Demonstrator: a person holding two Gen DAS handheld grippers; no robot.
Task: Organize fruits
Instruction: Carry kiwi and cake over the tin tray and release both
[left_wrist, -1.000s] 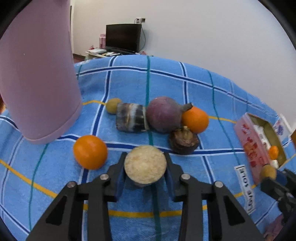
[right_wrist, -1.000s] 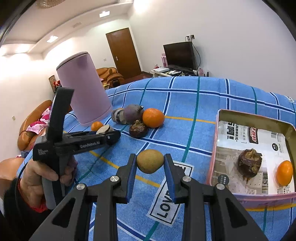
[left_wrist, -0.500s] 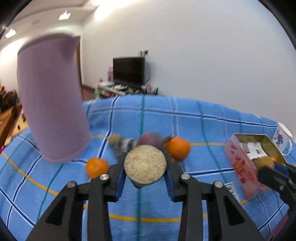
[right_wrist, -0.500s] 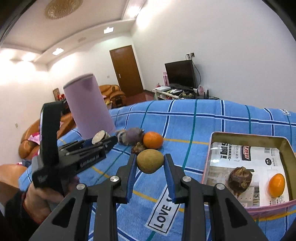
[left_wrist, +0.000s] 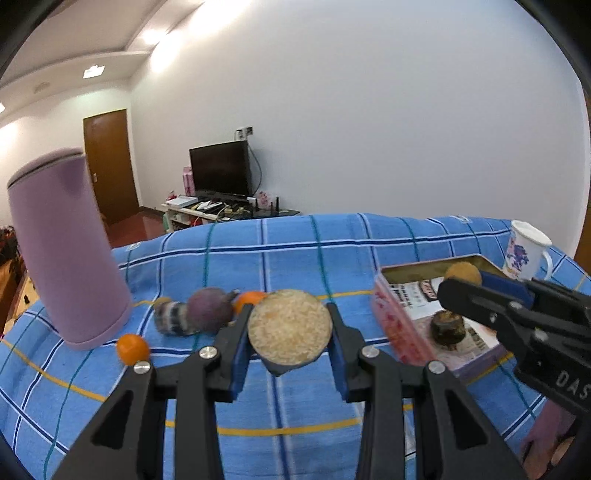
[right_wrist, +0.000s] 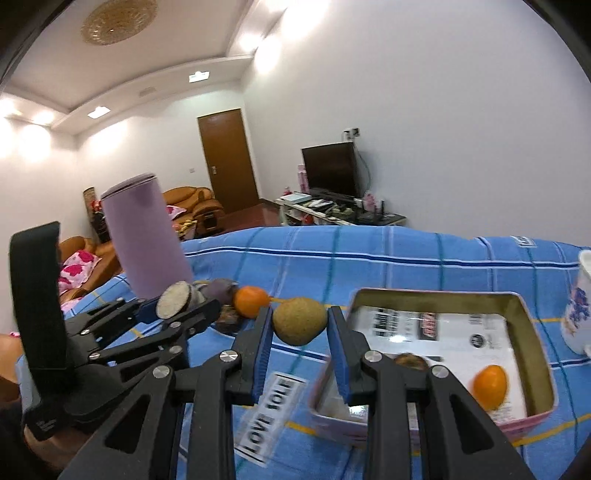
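My left gripper (left_wrist: 290, 334) is shut on a halved fruit with a pale cut face (left_wrist: 289, 326), held above the blue cloth. My right gripper (right_wrist: 300, 330) is shut on a brown-green kiwi-like fruit (right_wrist: 300, 320), held near the left edge of the pink tin (right_wrist: 532, 321). The tin holds an orange (right_wrist: 489, 380) and a dark fruit (right_wrist: 410, 361). In the left wrist view the tin (left_wrist: 397, 325) is at right with the right gripper (left_wrist: 461, 284) over it. Oranges (left_wrist: 133, 348), a purple fruit (left_wrist: 209, 309) and others lie by the pile.
A tall lilac cylinder (left_wrist: 66, 254) stands at the left of the cloth-covered table (left_wrist: 295, 251). A white floral mug (left_wrist: 526, 251) stands beyond the tin at right. A "LOVE" label (right_wrist: 269, 417) lies on the cloth.
Both grippers have risen with their fruits. The right gripper has moved right, toward and over the tin. The left gripper has lifted away from the fruit pile.
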